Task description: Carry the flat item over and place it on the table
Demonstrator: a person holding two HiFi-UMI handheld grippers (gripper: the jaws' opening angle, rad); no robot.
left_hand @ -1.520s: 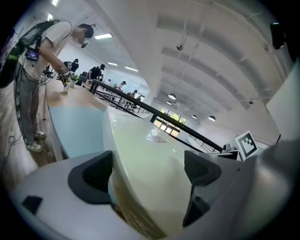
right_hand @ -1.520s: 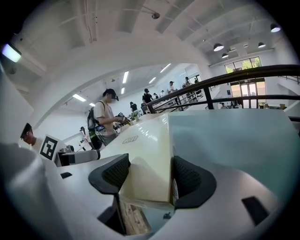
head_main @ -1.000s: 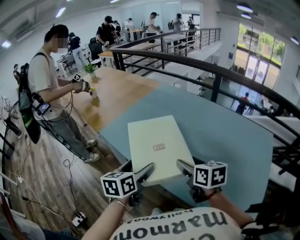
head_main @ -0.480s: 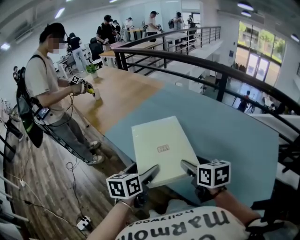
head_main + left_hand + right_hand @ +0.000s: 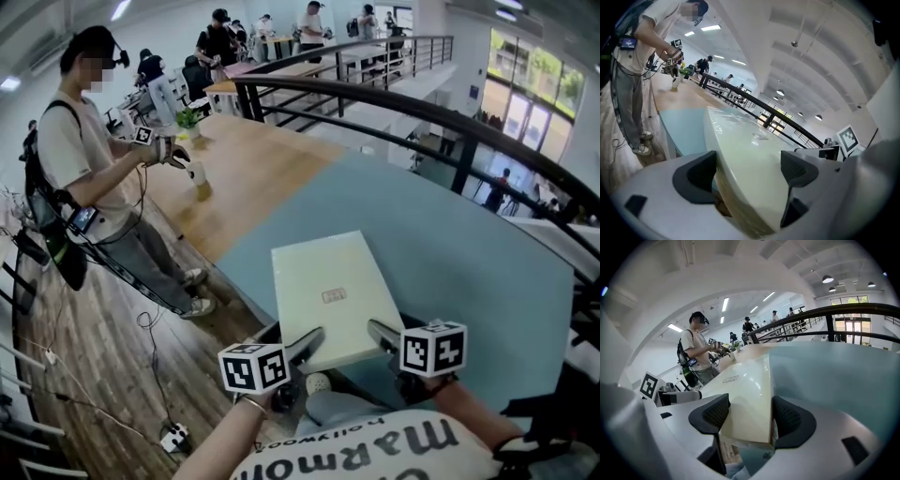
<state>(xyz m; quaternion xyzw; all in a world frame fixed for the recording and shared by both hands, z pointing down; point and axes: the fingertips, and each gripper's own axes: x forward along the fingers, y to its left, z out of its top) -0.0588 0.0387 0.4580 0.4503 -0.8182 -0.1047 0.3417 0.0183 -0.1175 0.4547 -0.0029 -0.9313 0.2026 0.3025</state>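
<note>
A flat pale cream box with a small logo on its lid hangs over the near edge of the light blue table. My left gripper is shut on its near left corner, and my right gripper is shut on its near right corner. In the left gripper view the box lies tilted between the dark pads of that gripper. In the right gripper view the box sits squeezed in the jaws of that gripper. Whether its far end touches the table I cannot tell.
A black railing curves along the table's far side. The table's left part is wood, and there a person handles a small cup with grippers. Wood floor with cables lies at the left. More people stand far back.
Both grippers and the box have moved forward and lower over the blue table. The person at the left has shifted the cup along the wooden part.
</note>
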